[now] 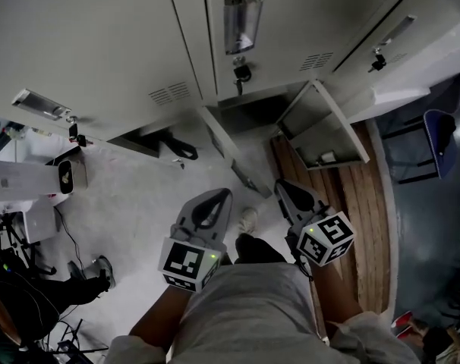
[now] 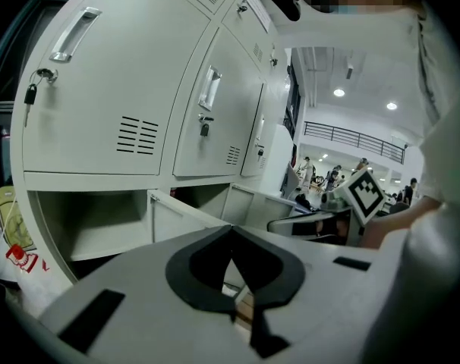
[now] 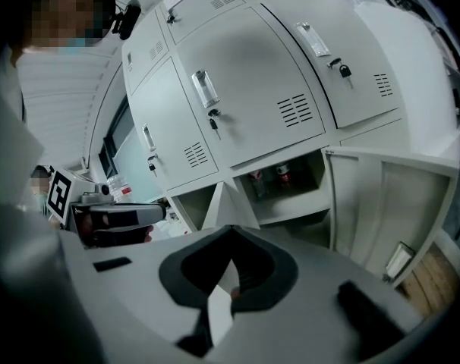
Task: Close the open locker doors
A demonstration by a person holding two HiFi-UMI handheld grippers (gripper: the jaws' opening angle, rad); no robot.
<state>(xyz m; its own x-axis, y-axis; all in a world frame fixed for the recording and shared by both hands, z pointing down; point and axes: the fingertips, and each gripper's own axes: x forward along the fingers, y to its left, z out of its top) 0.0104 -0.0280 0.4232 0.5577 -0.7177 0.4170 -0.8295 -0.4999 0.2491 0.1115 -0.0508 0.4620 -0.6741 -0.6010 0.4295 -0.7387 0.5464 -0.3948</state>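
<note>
A bank of grey lockers (image 1: 108, 44) fills the top of the head view; its upper doors are closed. Two bottom-row doors stand open: a middle door (image 1: 231, 156) seen edge-on, and a right door (image 1: 322, 126) swung wide over the floor. My left gripper (image 1: 221, 196) and right gripper (image 1: 283, 186) are held low in front of the person's body, short of both doors, both shut and empty. The left gripper view looks into an empty lower compartment (image 2: 93, 226) beside the middle door (image 2: 186, 220). The right gripper view faces a compartment holding bottles (image 3: 281, 179) and the right door (image 3: 393, 203).
Keys hang from the lock (image 1: 241, 73) of the upper middle door. A white device (image 1: 33, 184) and cables sit on the floor at left. A wooden floor strip (image 1: 363, 203) runs at right, with a blue chair (image 1: 442, 135) beyond. The person's shoe (image 1: 247, 220) shows between the grippers.
</note>
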